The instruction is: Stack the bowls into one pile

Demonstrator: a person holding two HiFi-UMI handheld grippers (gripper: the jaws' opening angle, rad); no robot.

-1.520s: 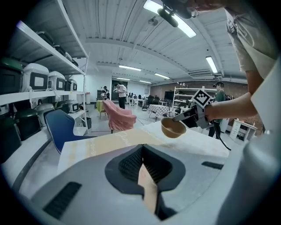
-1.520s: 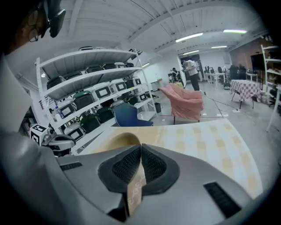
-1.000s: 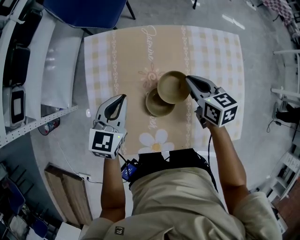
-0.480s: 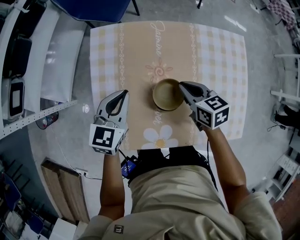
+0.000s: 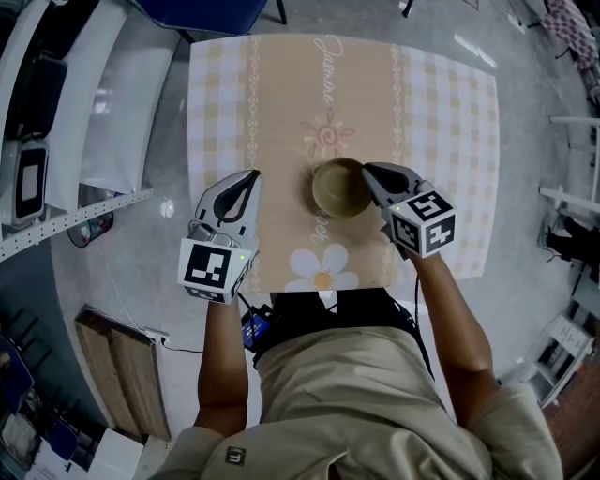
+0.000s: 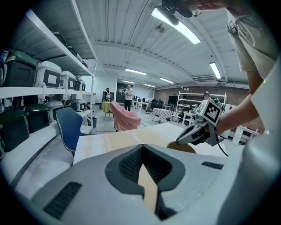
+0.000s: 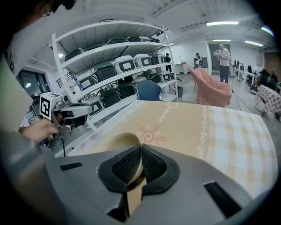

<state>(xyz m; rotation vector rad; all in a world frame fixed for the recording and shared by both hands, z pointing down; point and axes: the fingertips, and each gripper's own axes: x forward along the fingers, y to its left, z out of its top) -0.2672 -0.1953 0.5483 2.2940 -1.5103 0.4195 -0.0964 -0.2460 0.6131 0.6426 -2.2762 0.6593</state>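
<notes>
Hard to tell from above whether one tan bowl (image 5: 339, 187) or several nested: only a single rim on show, its right side hidden under the right gripper (image 5: 373, 180). Resting on the bench (image 5: 441, 112), near the middle of the checked cloth (image 5: 450, 187), between a swirl motif (image 5: 328, 136) and a white daisy print (image 5: 323, 267). Pinched at the right rim by that gripper, jaws closed down on the thin wall, one pad inside and one outside. Mostly blocked in the right gripper view as well, behind the gripper's own grey body.

Held over the left part of the cloth, apart from the bowl: the left gripper (image 5: 249, 180), pads together at the tips with nothing between them.

Cut off at the top edge of the head view: a blue chair (image 5: 202, 14).

Cursive lettering (image 5: 330, 80) running along the cloth, perhaps "J'aime", not surely legible. Only black-and-white square markers on each gripper's cube.
</notes>
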